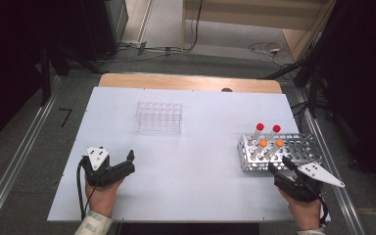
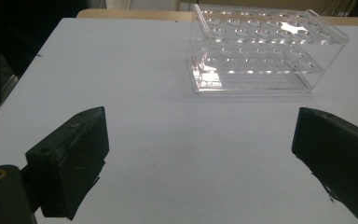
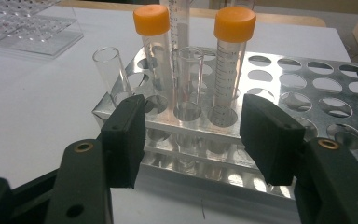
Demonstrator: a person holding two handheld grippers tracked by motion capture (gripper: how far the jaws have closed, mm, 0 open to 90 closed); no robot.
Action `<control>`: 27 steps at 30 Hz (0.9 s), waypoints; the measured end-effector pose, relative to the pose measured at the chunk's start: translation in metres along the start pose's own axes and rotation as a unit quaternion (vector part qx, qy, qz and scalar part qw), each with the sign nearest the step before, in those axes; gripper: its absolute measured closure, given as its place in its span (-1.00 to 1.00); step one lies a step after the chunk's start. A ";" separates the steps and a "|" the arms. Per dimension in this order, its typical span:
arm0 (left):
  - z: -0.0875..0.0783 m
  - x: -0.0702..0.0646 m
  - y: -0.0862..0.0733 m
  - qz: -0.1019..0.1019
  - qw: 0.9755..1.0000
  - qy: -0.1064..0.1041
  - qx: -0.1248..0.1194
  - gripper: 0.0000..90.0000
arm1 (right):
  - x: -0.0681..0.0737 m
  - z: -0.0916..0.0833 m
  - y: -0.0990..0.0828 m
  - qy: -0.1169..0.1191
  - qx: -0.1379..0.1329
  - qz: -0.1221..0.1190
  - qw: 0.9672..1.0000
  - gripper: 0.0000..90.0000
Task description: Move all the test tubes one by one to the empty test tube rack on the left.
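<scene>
- Nearest my cameras are the black jaws themselves: on the left gripper [image 2: 200, 154] I see them standing wide apart, with bare white tabletop [image 1: 196, 161] between them and nothing gripped.
- On the right gripper [image 3: 193, 135] my jaws stand partly apart and hold nothing; they frame the near wall of the metal rack [image 3: 307, 102] without pressing on it, as far as I can tell.
- Just past those right jaws, two orange-capped tubes [image 3: 230, 60] stand upright in the rack's near holes, with two uncapped clear tubes [image 3: 109, 70] beside and between them.
- From the high view I also make out two red-capped tubes [image 1: 268, 129] in the row behind the orange ones, all at the rack's left end.
- That metal rack sits by the tabletop's right edge, toward the near right corner; its right-hand holes stand unfilled.
- Ahead of my left jaws, well apart from them, a clear plastic rack [image 2: 261, 51] rests toward the far edge of the tabletop, left of its middle; its wells hold no tubes that I can see.
- Farther out, the left gripper lies near the near left corner, the person's hand [image 1: 100, 198] behind it.
</scene>
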State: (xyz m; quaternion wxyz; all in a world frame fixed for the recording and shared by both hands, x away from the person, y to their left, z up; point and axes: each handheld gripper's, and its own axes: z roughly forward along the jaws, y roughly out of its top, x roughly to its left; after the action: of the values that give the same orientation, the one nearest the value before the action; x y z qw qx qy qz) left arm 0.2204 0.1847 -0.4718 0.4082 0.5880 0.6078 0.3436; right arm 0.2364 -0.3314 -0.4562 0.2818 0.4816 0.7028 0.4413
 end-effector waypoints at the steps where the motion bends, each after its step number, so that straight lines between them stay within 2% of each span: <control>1: 0.000 0.000 0.000 0.000 1.000 0.000 0.000 -0.90 | 0.000 0.000 0.001 0.001 -0.001 0.001 1.000 -0.08; 6: 0.001 -0.001 0.000 0.000 1.000 0.000 0.000 -0.90 | 0.000 0.003 0.002 -0.003 -0.007 -0.001 1.000 0.01; 11: 0.001 -0.001 -0.001 0.000 1.000 0.000 0.002 -0.90 | 0.001 0.008 0.003 -0.003 -0.009 -0.004 1.000 0.23; 16: 0.001 -0.001 -0.001 0.000 1.000 -0.001 0.003 -0.90 | 0.001 0.013 0.004 0.000 -0.005 -0.009 1.000 0.35; 27: 0.001 -0.001 -0.001 -0.001 1.000 -0.003 0.003 -0.90 | 0.003 0.022 0.006 -0.004 0.000 -0.021 1.000 0.47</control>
State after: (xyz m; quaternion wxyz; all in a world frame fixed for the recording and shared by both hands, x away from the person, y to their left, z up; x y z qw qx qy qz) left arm 0.2214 0.1838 -0.4729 0.4088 0.5893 0.6083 0.3400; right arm 0.2559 -0.3195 -0.4611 0.2934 0.4686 0.7116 0.4336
